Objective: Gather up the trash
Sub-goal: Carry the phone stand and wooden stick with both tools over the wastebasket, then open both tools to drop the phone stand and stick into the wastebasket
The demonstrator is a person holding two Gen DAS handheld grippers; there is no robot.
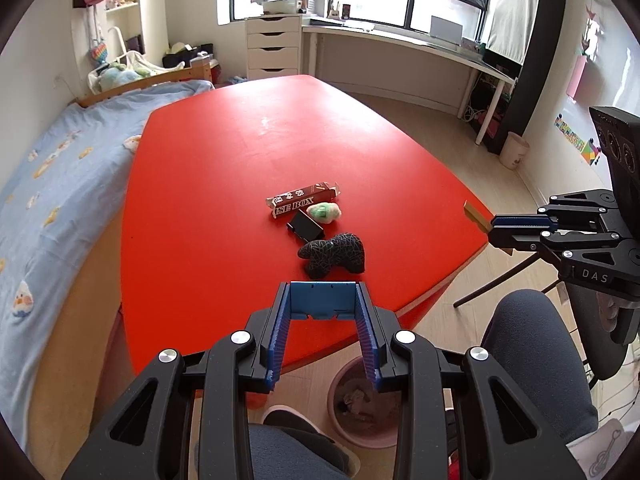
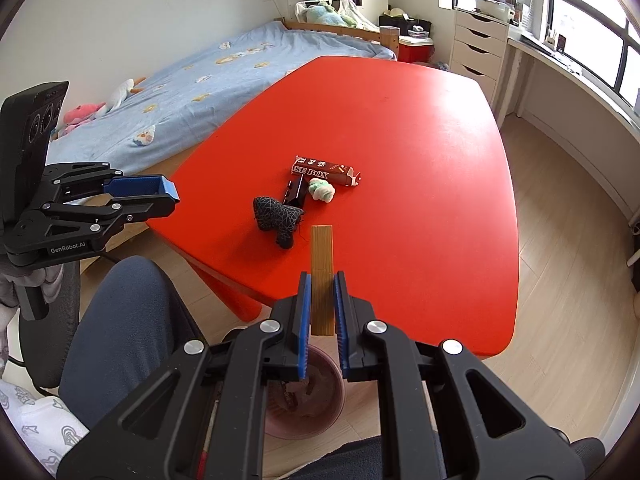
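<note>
A small blue open box [image 1: 322,300] is clamped by the left gripper [image 1: 322,320], a flat tan cardboard strip [image 2: 321,276] by the right gripper [image 2: 322,304]; neither is yet binned in the round pink bin [image 2: 336,404], and four pieces are left on the red table [image 2: 400,120].

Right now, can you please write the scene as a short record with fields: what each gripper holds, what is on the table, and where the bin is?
left gripper: jaws shut on a blue box
right gripper: jaws shut on a tan strip
table: brown box, green wad, black box, black pouch
bin: on the floor, below both grippers
</note>
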